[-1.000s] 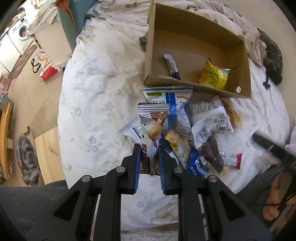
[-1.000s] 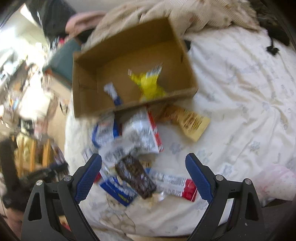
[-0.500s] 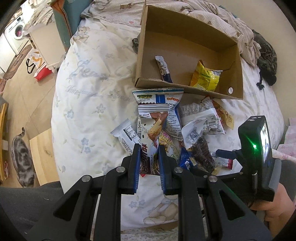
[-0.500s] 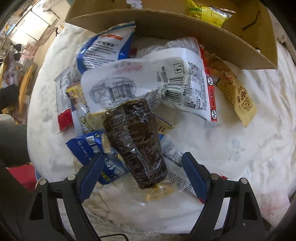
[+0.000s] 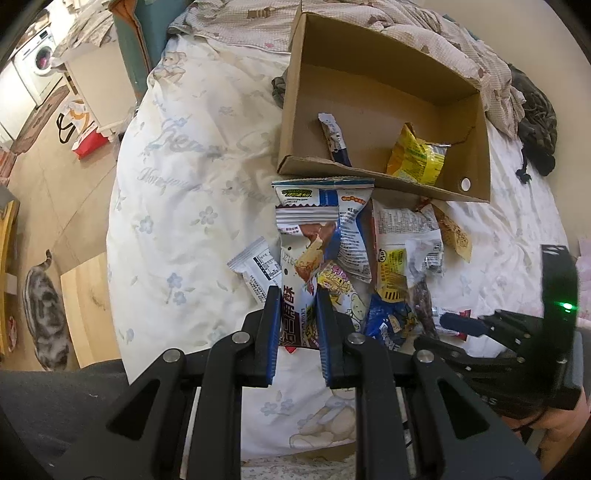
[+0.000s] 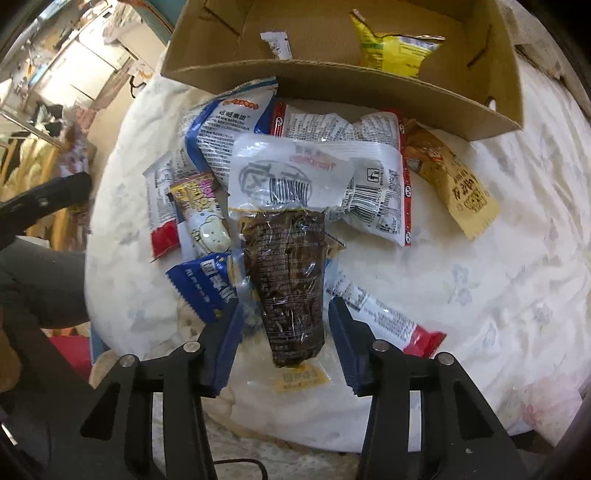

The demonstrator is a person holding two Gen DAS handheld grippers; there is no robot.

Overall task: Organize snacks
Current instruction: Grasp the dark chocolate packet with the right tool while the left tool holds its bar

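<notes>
I'm closing my right gripper (image 6: 282, 332) around the dark snack pack (image 6: 286, 280); left gripper (image 5: 297, 325) clamps the white wafer packet (image 5: 301, 273). Next, both go to the cardboard box (image 6: 332, 83) at 12 o'clock.

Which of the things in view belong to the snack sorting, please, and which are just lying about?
Job:
- cardboard box
- yellow bag inside it
- dark brown packet between the closing right gripper
- white wafer packet in the left gripper

Lying about:
- cat
- washing machine
- rumpled blanket
</notes>
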